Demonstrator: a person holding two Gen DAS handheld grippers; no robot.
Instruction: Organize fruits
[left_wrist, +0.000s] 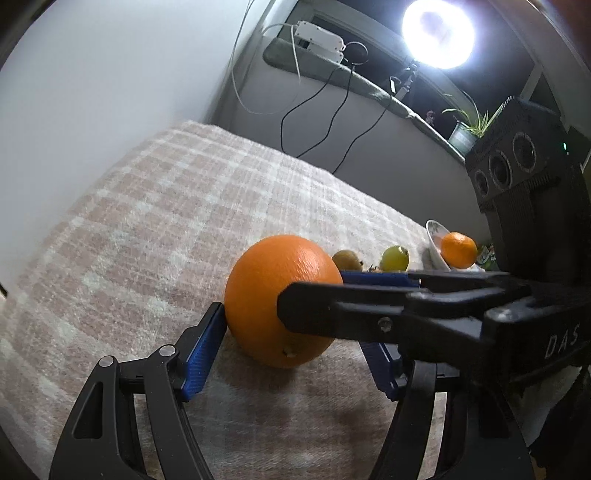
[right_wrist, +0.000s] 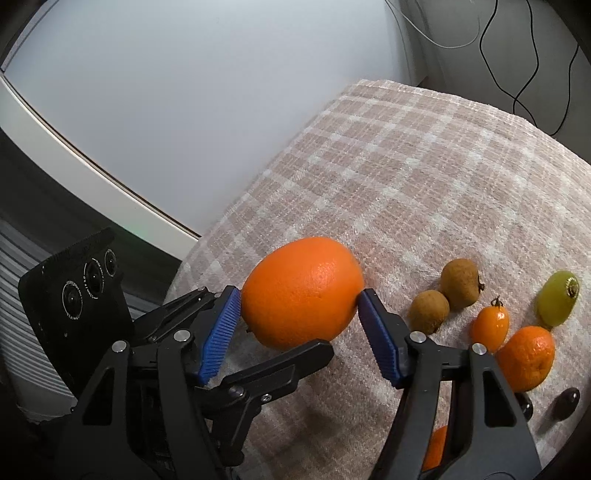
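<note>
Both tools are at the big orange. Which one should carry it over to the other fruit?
Right, probably. The right tool has both pads against the orange, and the small fruits lie on its side. The left tool's far pad is hidden.

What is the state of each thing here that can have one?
right tongs, closed on the large orange, both pads touching it
left tongs, around the same orange; grip unclear, one pad hidden
large orange, between both pairs of tongs, whole, unpeeled
mandarin, lying loose on the checked cloth
green fruit, lying loose, sticker on
lamp, switched on
</note>
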